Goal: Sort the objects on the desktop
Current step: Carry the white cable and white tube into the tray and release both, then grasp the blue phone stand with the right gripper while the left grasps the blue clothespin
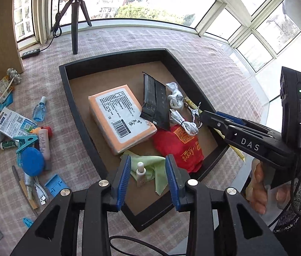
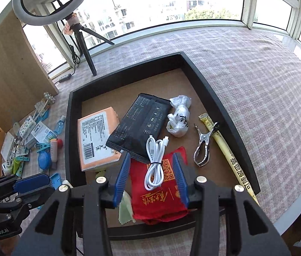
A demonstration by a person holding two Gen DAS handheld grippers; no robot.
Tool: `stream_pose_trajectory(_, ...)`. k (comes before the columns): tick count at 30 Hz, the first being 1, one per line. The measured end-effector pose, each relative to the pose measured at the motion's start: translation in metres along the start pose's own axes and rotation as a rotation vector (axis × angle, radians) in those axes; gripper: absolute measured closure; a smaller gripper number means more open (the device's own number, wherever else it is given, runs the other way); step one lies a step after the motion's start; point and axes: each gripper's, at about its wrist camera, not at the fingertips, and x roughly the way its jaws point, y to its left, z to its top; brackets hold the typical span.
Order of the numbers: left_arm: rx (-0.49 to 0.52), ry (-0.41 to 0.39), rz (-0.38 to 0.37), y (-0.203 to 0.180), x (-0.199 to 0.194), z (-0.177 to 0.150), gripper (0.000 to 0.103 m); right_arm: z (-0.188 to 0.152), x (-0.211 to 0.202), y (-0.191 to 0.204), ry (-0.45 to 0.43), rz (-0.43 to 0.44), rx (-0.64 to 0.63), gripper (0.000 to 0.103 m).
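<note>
I have both grippers hanging over the black tray point(image 1: 80, 108), pointing steeply down. The left gripper point(image 1: 148, 179) has its blue pads point(image 1: 124, 179) apart with nothing pinched; below the gap a small white bottle point(image 1: 141, 171) lies on a green cloth point(image 1: 150, 166), its cap toward twelve o'clock. The right gripper point(image 2: 151, 181) is also parted and empty; its pads frame the red pouch point(image 2: 161, 200) and the coiled white cable point(image 2: 157, 162) resting on it, the coil's long axis running six to twelve.

From the right wrist camera, the orange packet point(image 2: 96, 140) lies in the tray at nine o'clock, long side roughly six to twelve. The black packet point(image 2: 142, 125) leans on it, long axis from seven toward one. The metal clip point(image 2: 203, 147) sits at three o'clock, jaws toward twelve, beside a yellow stick sachet point(image 2: 225, 151) running eleven to five along the tray's right wall. A knotted white bag point(image 2: 179, 117) sits at one o'clock.

Unsorted clutter point(image 1: 22, 132) lies on the checked cloth point(image 2: 257, 85) at nine o'clock outside the tray.
</note>
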Motion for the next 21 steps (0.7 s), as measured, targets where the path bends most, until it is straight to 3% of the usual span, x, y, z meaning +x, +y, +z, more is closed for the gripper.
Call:
stream_pose_trajectory(9, -0.077, -0.027, 0.084, 0.055, -0.031, -0.020, 0.072, -0.009, -0.011, 0.033, -0.011, 0.056, -0.070, 0.062)
stream_pose_trajectory(21, -0.362, -0.038, 0.213, 0.191, -0.084, -0.104, 0.072, -0.040, 0.005, 0.133, 0.074, 0.221, -0.275, 0.062)
